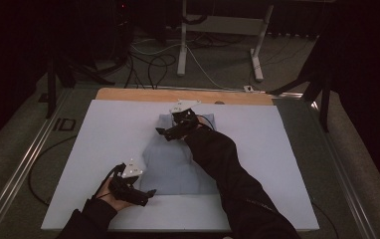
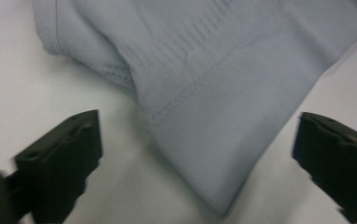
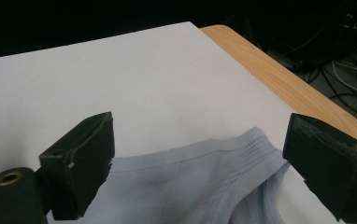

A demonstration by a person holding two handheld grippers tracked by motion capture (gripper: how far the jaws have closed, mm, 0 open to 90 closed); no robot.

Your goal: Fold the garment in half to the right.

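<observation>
A pale blue sleeveless knit top [image 1: 178, 164] lies flat on the white sheet [image 1: 103, 144], its hem toward the near edge. My left gripper [image 1: 150, 193] rests at the hem's near-left corner, open, jaws pointing right. In the left gripper view the folded hem corner [image 2: 214, 93] lies between and just beyond the spread jaws of that gripper [image 2: 195, 158]. My right gripper [image 1: 160, 132] hovers over the top's far-left shoulder, open. The right gripper view shows the top's ribbed edge and mesh band [image 3: 200, 182] below that gripper [image 3: 202, 149], with nothing held.
The sheet covers a wooden table whose bare far edge [image 1: 143, 94] shows, also at the right in the right gripper view [image 3: 279, 79]. Beyond it, cables [image 1: 153, 59] and a white stand's legs [image 1: 183, 45] sit on the floor. A dark sleeve [image 1: 228, 174] crosses the top's right side.
</observation>
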